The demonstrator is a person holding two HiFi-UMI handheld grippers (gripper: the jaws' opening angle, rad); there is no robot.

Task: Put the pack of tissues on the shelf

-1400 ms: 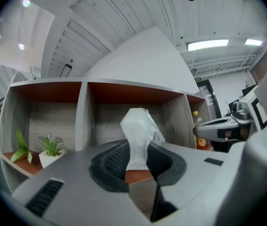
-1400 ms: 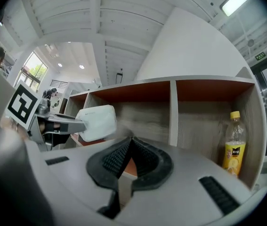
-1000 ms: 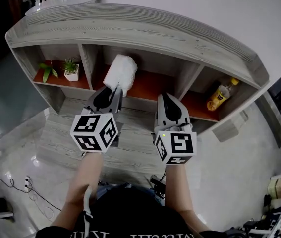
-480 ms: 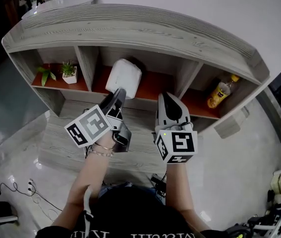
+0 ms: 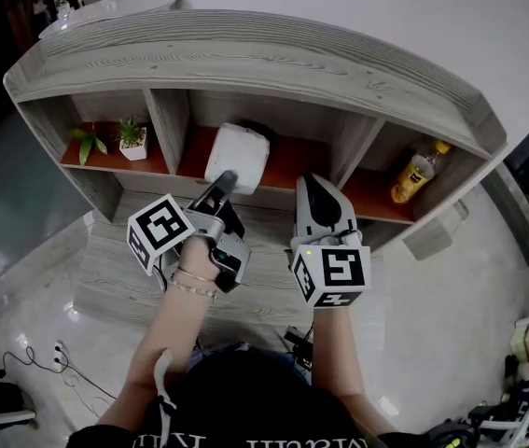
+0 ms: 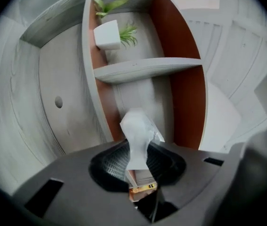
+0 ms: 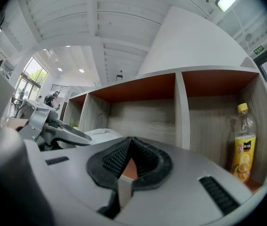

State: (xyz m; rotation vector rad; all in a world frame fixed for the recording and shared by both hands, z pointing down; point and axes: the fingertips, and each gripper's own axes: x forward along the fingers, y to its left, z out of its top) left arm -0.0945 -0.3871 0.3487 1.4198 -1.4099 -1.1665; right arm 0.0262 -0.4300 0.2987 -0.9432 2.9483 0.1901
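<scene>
The white pack of tissues (image 5: 237, 158) is at the mouth of the shelf's middle compartment, over its orange floor (image 5: 287, 161). My left gripper (image 5: 224, 183), rolled onto its side, is shut on the pack's near end. In the left gripper view the pack's plastic wrap (image 6: 138, 135) is pinched between the ribbed pads and sticks out ahead of them. I cannot tell whether the pack touches the shelf floor. My right gripper (image 5: 318, 194) hovers in front of the divider to the right, shut and empty. In the right gripper view its jaws (image 7: 129, 142) meet and the pack (image 7: 100, 134) shows at the left.
The grey wooden shelf (image 5: 245, 54) has three compartments. A small potted plant (image 5: 133, 133) and another green plant (image 5: 84, 142) stand in the left one. A yellow drink bottle (image 5: 415, 177) stands in the right one. A lower wooden ledge (image 5: 124, 259) runs below, above a glossy floor with cables (image 5: 21, 348).
My left gripper has rolled onto its side and carried the tissue pack lower and deeper into the middle compartment. The right gripper has not moved.
</scene>
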